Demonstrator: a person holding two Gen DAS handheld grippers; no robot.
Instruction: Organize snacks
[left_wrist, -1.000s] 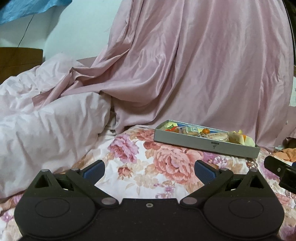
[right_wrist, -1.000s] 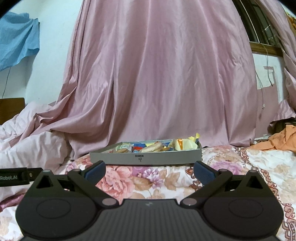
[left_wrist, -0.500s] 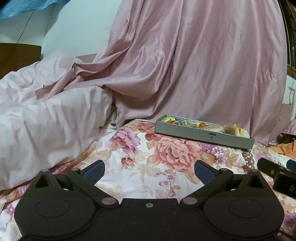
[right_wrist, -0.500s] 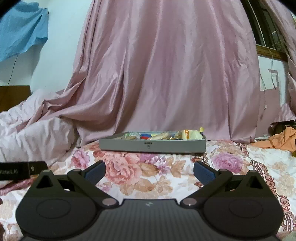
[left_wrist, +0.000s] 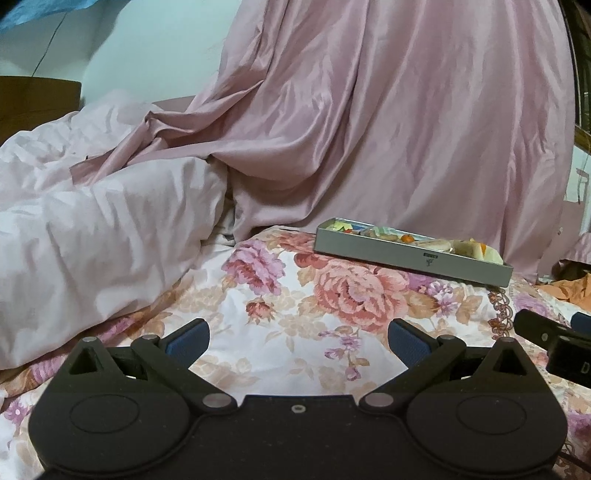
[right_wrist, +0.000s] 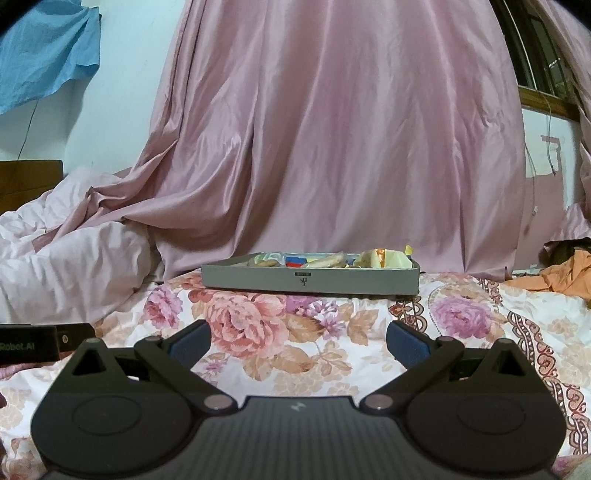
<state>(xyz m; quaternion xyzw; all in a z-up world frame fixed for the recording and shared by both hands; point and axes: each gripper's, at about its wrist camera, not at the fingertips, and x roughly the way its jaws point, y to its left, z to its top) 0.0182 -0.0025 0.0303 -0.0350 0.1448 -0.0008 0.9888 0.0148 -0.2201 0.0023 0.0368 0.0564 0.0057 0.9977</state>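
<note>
Where satin folds pool: shallow rectangular grey tray (right_wrist: 258, 278), crinkly snacks (right_wrist: 384, 257).

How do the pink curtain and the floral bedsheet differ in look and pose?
The pink curtain is plain and glossy; the floral bedsheet is printed with roses and leaves. The curtain hangs in vertical folds, while the bedsheet lies flat under the grey snack tray. Both are fabric in pink tones.

The left black two-finger tongs (left_wrist: 298, 339) stood wide open, blue pads (left_wrist: 188, 341) apart and empty, low over the floral bedspread (left_wrist: 306, 332). The right black two-finger tongs (right_wrist: 297, 339) were equally spread and empty over the same bedspread, just beside the left tongs.
</note>
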